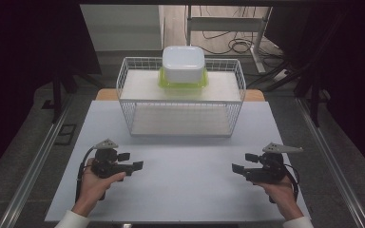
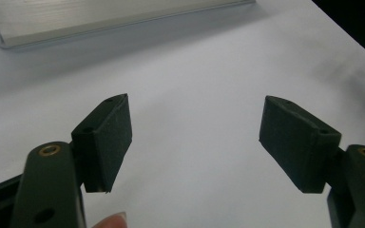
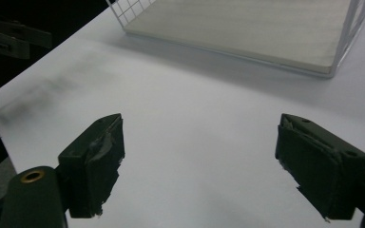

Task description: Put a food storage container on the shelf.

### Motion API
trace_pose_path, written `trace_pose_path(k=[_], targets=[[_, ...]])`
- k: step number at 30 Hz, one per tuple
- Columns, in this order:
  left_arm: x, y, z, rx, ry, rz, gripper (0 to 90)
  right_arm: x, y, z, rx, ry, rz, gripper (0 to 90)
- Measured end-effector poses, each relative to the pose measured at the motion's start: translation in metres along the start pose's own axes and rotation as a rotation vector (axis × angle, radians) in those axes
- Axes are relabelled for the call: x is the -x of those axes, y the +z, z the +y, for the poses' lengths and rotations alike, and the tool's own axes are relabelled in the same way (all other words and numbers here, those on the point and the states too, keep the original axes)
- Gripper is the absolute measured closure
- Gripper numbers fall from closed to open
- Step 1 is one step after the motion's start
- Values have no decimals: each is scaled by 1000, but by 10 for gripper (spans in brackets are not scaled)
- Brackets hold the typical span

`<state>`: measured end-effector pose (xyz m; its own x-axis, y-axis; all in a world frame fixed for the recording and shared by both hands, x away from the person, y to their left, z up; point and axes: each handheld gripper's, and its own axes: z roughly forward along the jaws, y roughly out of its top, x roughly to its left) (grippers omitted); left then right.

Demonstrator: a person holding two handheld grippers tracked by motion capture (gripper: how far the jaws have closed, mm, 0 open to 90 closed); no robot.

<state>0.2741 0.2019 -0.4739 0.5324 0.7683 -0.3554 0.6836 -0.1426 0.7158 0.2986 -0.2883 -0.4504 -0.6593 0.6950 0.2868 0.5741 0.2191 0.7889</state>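
Two grippers: left gripper (image 1: pixel 132 161) and right gripper (image 1: pixel 244 162), jaws apart, nothing between
Nearest thing: wire basket (image 1: pixel 126 102), well beyond
Basket top: white lidded container (image 1: pixel 183 64)

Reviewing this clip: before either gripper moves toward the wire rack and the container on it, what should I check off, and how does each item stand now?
1. Left gripper empty, jaws apart: ok; bare table shows between them in the left gripper view.
2. Right gripper empty, jaws apart: ok.
3. White container on the wire rack's top shelf, sitting upright in a green tray: ok.
4. Table between the grippers and the rack free of obstacles: ok.
5. Container's top closed or latched: cannot tell.
6. Right gripper's pads intact: not ok; the surface looks torn and frayed in the right gripper view.
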Motion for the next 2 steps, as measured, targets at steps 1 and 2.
trace_pose_path(k=[1, 2], targets=[[-1, 0, 0, 1, -2, 5, 256, 1, 0, -1, 2, -7, -2, 160], [-2, 1, 1, 2, 0, 12, 254, 1, 1, -2, 1, -12, -5, 157]])
